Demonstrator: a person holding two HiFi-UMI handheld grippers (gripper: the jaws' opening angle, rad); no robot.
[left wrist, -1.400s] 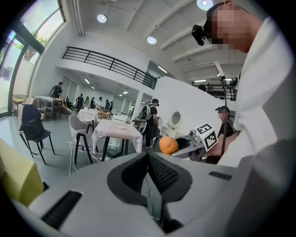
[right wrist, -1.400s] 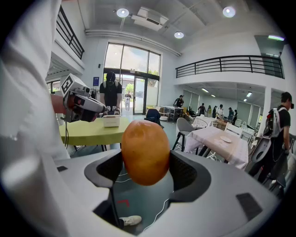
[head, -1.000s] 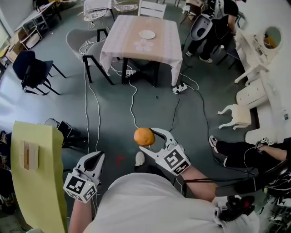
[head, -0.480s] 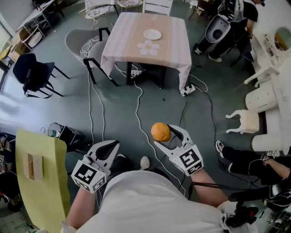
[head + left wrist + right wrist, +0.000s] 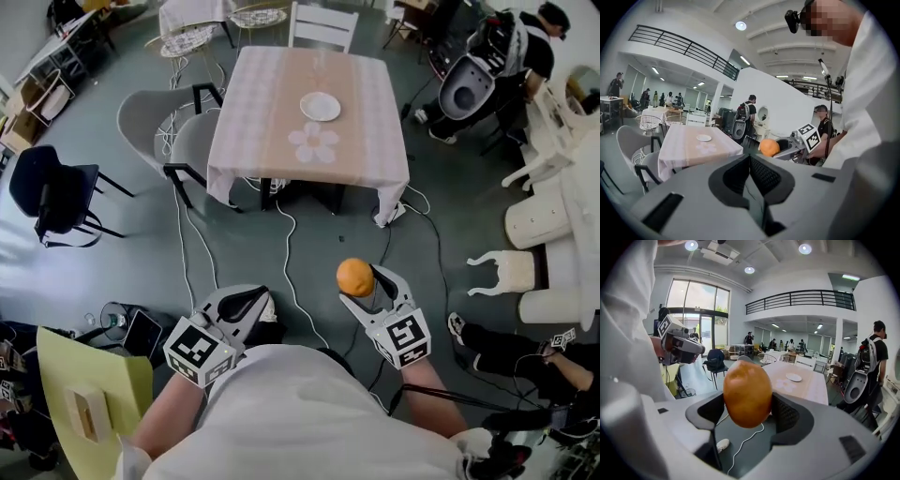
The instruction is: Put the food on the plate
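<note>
Between the clamped jaws of the right gripper (image 5: 360,280), the round orange food (image 5: 355,277) hangs above the floor, well apart from the plate (image 5: 320,106) on the table (image 5: 272,141). Risk: the narrow pinch may let it roll out if jolted. Both grippers point forward. The left gripper (image 5: 251,304) has its jaws together and holds nothing.

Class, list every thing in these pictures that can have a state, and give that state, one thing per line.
Left gripper: shut, empty.
Right gripper: shut on the food.
Food: held in the air, not yet on the plate.
Plate: empty, lying on the table.
Table: covered with a cloth, bearing only the plate.
</note>
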